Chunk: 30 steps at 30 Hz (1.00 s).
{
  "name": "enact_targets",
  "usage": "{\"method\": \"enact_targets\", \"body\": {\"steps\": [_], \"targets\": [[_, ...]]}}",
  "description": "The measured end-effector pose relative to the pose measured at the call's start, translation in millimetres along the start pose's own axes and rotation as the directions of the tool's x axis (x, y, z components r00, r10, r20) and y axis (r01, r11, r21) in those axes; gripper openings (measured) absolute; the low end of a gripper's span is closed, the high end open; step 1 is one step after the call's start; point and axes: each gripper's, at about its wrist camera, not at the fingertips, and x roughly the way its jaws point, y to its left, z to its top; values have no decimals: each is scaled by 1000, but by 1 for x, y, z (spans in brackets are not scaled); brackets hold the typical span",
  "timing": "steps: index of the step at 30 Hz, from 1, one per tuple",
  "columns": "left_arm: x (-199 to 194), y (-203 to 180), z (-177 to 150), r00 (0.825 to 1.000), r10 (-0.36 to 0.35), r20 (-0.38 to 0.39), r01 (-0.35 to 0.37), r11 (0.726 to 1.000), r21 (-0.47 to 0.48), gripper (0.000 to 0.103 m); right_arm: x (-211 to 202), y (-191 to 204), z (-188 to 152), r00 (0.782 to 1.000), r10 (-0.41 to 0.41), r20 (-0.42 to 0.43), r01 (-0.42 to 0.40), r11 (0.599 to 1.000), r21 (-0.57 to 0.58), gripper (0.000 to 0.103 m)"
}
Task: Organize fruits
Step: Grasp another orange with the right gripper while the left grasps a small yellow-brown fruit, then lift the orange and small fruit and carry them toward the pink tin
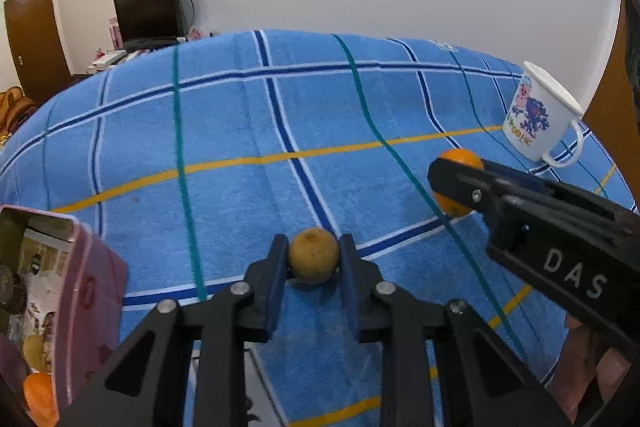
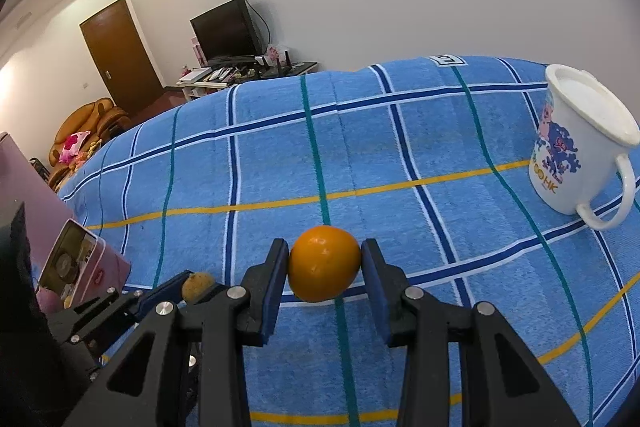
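Fruit is pinched in both tongs, ready to lift. The left tongs (image 1: pixel 314 257) squeeze a small yellow fruit (image 1: pixel 313 255) on the near blanket (image 1: pixel 240 115). The right tongs (image 2: pixel 324 269) squeeze an orange (image 2: pixel 324 263). The pink tin (image 1: pixel 92 291) waits, near left.

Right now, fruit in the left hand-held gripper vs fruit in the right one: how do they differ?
The dull yellow fruit in the left hand-held gripper is smaller than the bright orange fruit in the right hand-held gripper. The dull yellow fruit has matte, rough, speckled skin; the bright orange fruit is smooth and glossy. Shared: both are round, clamped between blue pads over the blue plaid towel.
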Motion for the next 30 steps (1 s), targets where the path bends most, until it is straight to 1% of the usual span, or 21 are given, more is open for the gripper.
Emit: {"method": "enact_targets", "body": {"steps": [8,14,19,30], "targets": [[-26,13,-8,993,54,104,-47,997,-64,27,1,14,-8,1000,17,17,-16,999,-41,40],[-40,22,-15,985,79,156,-66,994,-86,27,-3,22,-14,998,30,52,-26,997,-73,40],[-46,23,-19,980,93,175,-79,993,-85,27,-3,31,-21,997,39,70,-31,994,-107,40],[-59,20,-27,969,117,215,-105,992,-67,27,-20,30,-24,986,66,150,-49,992,-112,40]]}}
